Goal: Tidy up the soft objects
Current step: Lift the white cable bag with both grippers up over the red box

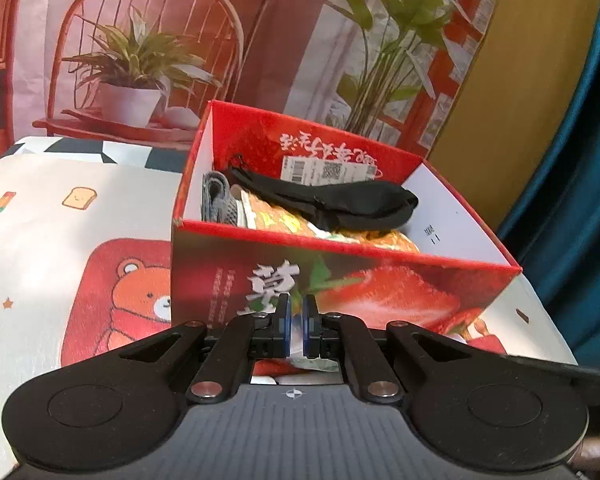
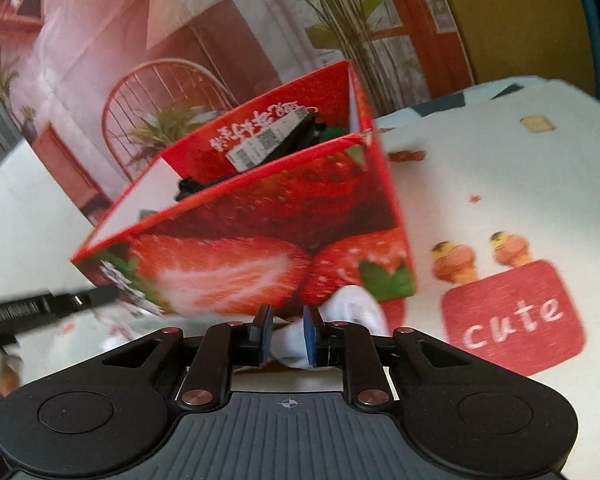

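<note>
White sock gripped in front of the strawberry box (image 1: 340, 280), ready to go in.

Left wrist view: the left gripper (image 1: 296, 326) has its jaws nearly together on a thin, pale fold of fabric; the glossy cardboard box just ahead holds a limp black sock (image 1: 340, 200) and a grey knit piece (image 1: 218, 198). Right wrist view: the right gripper (image 2: 286, 330) pinches a soft white sock (image 2: 356, 308), bunched near the box's front wall; lifting both ends together clear of the rim should avoid snagging.
</note>
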{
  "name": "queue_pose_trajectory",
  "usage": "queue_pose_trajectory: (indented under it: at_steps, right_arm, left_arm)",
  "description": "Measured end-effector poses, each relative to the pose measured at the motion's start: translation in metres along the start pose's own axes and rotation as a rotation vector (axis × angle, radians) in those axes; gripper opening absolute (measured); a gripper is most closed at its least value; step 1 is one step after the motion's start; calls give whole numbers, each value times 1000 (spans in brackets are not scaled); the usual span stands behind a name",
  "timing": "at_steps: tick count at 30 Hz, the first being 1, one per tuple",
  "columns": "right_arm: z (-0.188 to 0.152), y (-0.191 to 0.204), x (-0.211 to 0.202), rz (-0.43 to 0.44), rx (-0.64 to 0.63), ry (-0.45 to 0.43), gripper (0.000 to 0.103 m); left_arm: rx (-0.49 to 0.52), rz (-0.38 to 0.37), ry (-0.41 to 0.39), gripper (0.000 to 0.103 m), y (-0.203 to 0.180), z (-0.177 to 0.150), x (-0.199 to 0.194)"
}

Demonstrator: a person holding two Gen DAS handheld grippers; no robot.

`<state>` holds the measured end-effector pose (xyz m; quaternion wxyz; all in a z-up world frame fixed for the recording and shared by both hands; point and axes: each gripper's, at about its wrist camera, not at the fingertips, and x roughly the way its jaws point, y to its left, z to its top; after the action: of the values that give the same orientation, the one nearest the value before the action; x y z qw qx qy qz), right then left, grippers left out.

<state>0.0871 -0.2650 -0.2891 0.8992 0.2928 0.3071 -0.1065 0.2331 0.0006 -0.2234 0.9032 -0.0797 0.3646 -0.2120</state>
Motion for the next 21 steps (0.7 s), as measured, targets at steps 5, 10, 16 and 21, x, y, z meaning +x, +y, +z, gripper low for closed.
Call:
queue_pose_trajectory:
  at_steps: [5, 10, 16, 21]
  right_arm:
    - [-4, 16, 3, -44, -173, 3, 26]
    - [-9, 41, 10, -79, -394, -8, 41]
    - [-8, 58, 23, -47, -507, -5, 41]
    - [-7, 69, 29, -21, -566, -9, 23]
  left_arm:
    - [0, 2, -3, 6, 0, 1, 1]
    - [-2, 2, -3, 6, -1, 1, 1]
    - [1, -2, 0, 7, -1, 1, 2]
    - [4, -1, 9, 7, 0, 2, 5]
